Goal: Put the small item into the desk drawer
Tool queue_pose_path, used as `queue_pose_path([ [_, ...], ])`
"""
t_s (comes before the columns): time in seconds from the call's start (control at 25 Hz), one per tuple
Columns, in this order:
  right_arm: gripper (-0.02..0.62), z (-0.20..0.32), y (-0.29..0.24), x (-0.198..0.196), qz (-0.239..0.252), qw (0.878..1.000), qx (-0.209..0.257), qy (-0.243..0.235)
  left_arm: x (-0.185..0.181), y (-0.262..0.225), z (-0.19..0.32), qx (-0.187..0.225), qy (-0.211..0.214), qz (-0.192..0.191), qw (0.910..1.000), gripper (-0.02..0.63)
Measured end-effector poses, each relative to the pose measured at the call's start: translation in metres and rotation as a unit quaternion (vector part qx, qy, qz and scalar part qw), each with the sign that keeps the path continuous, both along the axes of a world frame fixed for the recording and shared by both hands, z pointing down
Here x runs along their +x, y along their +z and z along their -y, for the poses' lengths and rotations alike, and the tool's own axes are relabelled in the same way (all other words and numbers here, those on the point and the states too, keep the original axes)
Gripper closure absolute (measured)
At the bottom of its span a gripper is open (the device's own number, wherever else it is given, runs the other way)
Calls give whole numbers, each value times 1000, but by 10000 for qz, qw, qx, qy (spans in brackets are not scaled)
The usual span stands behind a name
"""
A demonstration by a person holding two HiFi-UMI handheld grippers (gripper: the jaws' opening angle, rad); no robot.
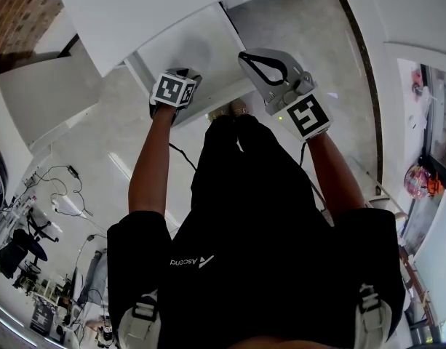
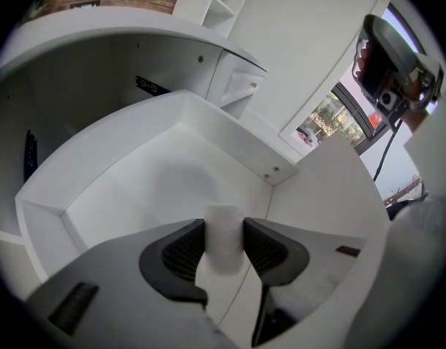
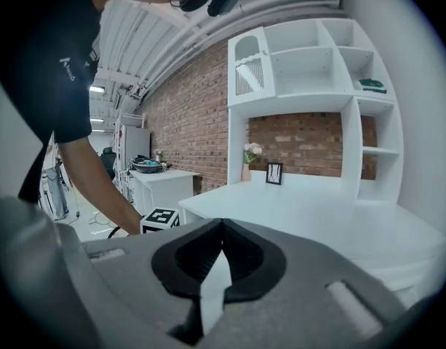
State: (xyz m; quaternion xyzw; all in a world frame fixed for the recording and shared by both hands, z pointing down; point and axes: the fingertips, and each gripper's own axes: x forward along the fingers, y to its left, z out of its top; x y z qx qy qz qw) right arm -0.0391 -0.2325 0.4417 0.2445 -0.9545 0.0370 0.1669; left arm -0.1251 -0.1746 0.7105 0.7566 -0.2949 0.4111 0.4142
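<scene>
In the left gripper view, my left gripper (image 2: 223,233) is shut on a small white cylinder-shaped item (image 2: 224,227), held upright between the dark pads. It hangs over the open white desk drawer (image 2: 99,195), near the drawer's front right corner; the interior that shows is bare. In the head view the left gripper (image 1: 175,91) sits at the drawer's (image 1: 185,46) front edge, its jaws hidden under its marker cube. My right gripper (image 1: 260,65) is beside it to the right, above the desk's edge. Its jaws (image 3: 221,230) are shut with nothing between them.
The white desk top (image 3: 317,209) carries a shelf unit (image 3: 310,57), a small picture frame (image 3: 273,173) and a vase of flowers (image 3: 249,158) against a brick wall. Another white table (image 3: 164,177) stands to the left. Cables (image 1: 62,187) lie on the floor.
</scene>
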Motion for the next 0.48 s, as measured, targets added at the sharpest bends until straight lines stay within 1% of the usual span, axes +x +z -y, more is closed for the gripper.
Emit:
queue_pose_path([
  [0.48, 595, 10, 10, 10, -98, 9999, -91, 110, 5, 36, -11, -410, 277, 94, 9987, 443],
])
